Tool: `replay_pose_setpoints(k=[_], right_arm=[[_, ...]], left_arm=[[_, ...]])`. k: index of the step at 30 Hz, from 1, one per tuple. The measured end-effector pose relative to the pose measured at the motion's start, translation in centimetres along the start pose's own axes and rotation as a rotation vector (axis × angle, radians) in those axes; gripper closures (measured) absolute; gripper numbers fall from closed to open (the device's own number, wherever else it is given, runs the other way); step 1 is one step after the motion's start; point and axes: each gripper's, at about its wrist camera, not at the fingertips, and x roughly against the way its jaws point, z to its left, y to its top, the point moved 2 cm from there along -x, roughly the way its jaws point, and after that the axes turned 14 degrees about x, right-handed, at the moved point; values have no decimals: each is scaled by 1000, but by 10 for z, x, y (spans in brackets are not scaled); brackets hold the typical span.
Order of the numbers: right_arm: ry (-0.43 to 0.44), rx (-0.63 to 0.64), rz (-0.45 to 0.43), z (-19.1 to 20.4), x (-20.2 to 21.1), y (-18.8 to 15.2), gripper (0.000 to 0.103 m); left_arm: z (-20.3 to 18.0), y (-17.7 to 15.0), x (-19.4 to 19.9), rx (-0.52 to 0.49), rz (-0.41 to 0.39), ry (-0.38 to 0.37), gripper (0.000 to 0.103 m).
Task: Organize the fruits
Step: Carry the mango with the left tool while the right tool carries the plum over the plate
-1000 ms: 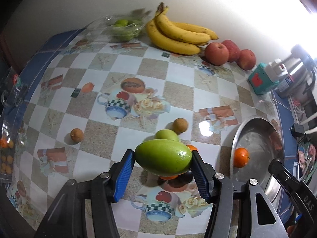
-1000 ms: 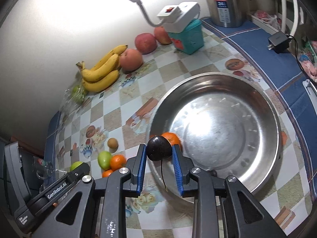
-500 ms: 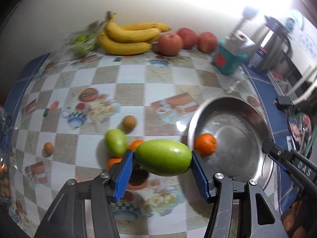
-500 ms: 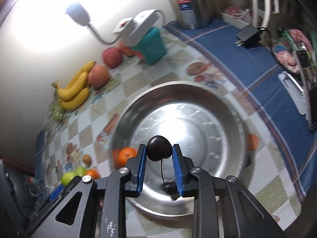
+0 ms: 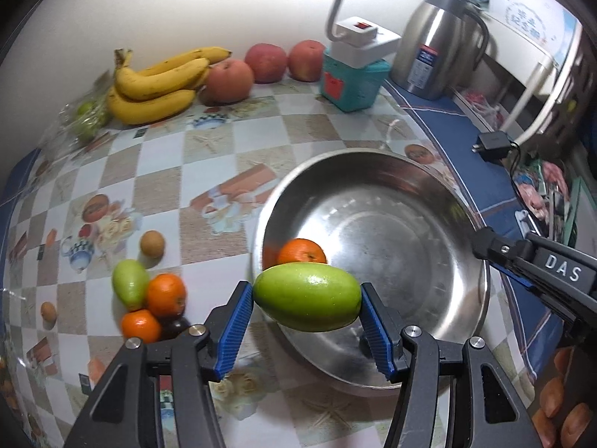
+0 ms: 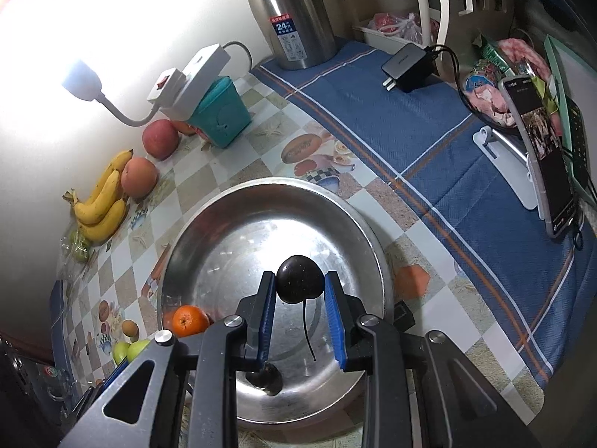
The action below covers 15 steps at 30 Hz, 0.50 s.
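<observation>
My left gripper [image 5: 306, 298] is shut on a green mango [image 5: 308, 296], held lengthwise above the near rim of the steel bowl [image 5: 440, 186]. An orange [image 5: 301, 251] lies inside the bowl. My right gripper [image 6: 300, 287] is shut on a dark cherry [image 6: 299, 279] with a hanging stem, above the middle of the steel bowl [image 6: 209, 224]; the orange [image 6: 190, 320] shows at its left. The right gripper's body [image 5: 537, 272] reaches in from the right in the left wrist view. Left of the bowl sit another green mango [image 5: 130, 286] and two oranges [image 5: 166, 294].
Bananas [image 5: 160, 82] and red apples [image 5: 266, 62] line the back wall beside a teal box [image 5: 352, 82] with a lamp. A steel kettle [image 5: 436, 48] and a charger [image 5: 492, 145] stand on the blue cloth. A phone [image 6: 537, 149] stands at right. Small brown fruits [image 5: 152, 243] lie on the checked tablecloth.
Both grippers have carried their fruit to the right, from beside and over the bowl's left rim to above the bowl. The left view has swung so the bowl now fills its centre.
</observation>
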Motion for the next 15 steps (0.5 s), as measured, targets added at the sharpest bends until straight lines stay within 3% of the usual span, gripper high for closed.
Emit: replay_pose_setpoints(k=[15], right_arm=[[-7,5,122,-1,-40,-14,75]], left_arm=[[-13,-13,-25,-46,59,7,42]])
